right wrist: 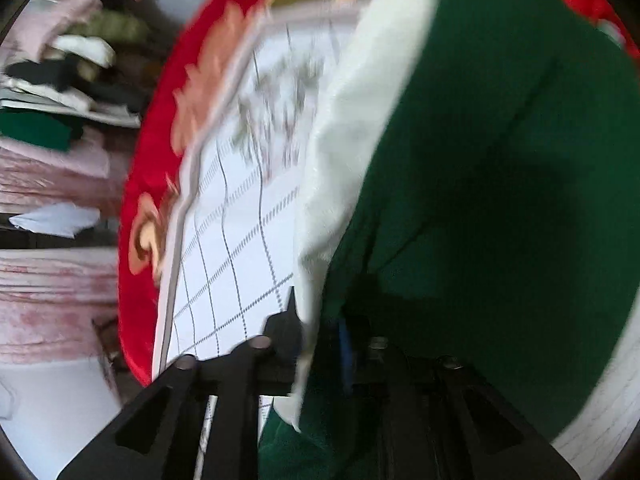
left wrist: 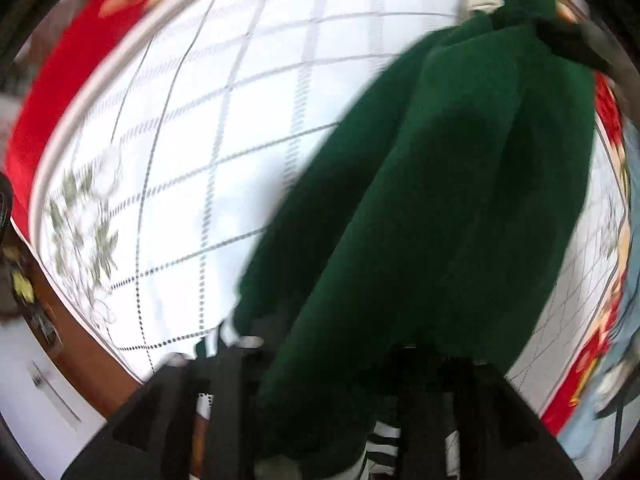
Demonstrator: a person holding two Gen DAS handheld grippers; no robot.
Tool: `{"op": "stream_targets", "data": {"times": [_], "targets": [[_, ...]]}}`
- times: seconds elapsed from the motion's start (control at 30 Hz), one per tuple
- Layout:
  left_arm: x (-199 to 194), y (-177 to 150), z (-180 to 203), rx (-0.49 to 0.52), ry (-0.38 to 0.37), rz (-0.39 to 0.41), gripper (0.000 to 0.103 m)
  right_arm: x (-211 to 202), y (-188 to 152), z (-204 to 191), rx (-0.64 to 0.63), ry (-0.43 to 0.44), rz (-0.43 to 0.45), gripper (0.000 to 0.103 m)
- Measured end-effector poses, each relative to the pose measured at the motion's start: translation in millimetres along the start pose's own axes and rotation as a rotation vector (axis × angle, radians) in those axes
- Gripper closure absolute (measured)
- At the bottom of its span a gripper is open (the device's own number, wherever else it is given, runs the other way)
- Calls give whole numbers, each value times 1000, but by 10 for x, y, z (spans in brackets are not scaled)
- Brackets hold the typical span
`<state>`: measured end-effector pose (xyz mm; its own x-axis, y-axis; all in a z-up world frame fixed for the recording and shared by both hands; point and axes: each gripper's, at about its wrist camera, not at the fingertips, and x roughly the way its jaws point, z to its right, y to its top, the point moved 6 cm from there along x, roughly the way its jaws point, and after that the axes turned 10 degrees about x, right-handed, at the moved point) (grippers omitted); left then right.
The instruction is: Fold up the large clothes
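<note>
A large dark green garment (left wrist: 432, 184) with white striped trim hangs stretched above a white checked tablecloth (left wrist: 192, 128). My left gripper (left wrist: 320, 360) is shut on the green garment's lower edge, the cloth draping over its fingers. The far end of the garment runs up to my right gripper (left wrist: 560, 36) at the top right. In the right wrist view the green garment (right wrist: 500, 168) with its pale inner side (right wrist: 352, 140) fills the right half, and my right gripper (right wrist: 320, 344) is shut on its edge. The frames are blurred.
The tablecloth (right wrist: 232, 240) lies over a red flowered cover (right wrist: 140, 208). Piles of folded clothes (right wrist: 60, 92) sit on shelves at the left in the right wrist view. A brown table edge (left wrist: 80, 344) and a white cabinet (left wrist: 48, 392) show at lower left.
</note>
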<state>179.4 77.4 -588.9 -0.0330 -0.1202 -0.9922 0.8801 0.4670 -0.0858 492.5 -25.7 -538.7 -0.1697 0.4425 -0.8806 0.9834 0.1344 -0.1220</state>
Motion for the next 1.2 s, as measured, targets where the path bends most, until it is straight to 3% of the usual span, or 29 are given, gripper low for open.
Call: {"op": "stream_targets", "data": {"times": [0.07,0.1,0.13,0.17,0.2,0.3,0.37,0.5,0.57,0.63,0.7,0.73,0.83,1.0,1.07,1.13,1.2], "targets": [[-61,-15,-121,-23,-36,21,46,-159,-45,9,6,53,-11,66],[-114,-24,-168,-30,-20,40,19,-262,-53,12,2,65,-1,51],[-151,-29,-195,-30,-2,59,4,-484,-72,115,0,77,36,42],[-158,-32,-201,-24,15,68,3,-669,-61,254,7,82,73,26],[-121,-38,-197,-14,48,63,3,-843,-41,426,20,68,112,22],[119,-41,-204,-11,162,15,3,-1254,59,1191,95,-42,242,21],[224,-2,-211,-35,168,4,3,-1270,141,1782,200,-56,268,21],[177,119,-15,-41,200,54,3,-844,289,2457,357,117,200,21],[157,181,119,-11,225,76,3,-534,326,2563,437,322,135,19],[128,235,241,24,261,99,3,-488,341,2499,423,388,178,24],[63,283,323,49,296,129,3,-494,287,2494,415,399,190,70],[12,298,367,59,308,151,3,-525,235,2524,437,418,200,76],[-258,294,363,77,330,226,3,-772,-103,2666,545,450,238,82],[-611,115,323,83,328,254,3,-1249,-1345,2983,713,339,291,82],[-681,-7,343,88,338,248,3,-1349,-1886,3101,749,272,249,76],[-657,-80,361,86,351,233,3,-1251,-2279,3172,718,162,110,59],[-579,-215,276,81,360,209,3,-1242,-2553,3311,725,103,13,54]]}}
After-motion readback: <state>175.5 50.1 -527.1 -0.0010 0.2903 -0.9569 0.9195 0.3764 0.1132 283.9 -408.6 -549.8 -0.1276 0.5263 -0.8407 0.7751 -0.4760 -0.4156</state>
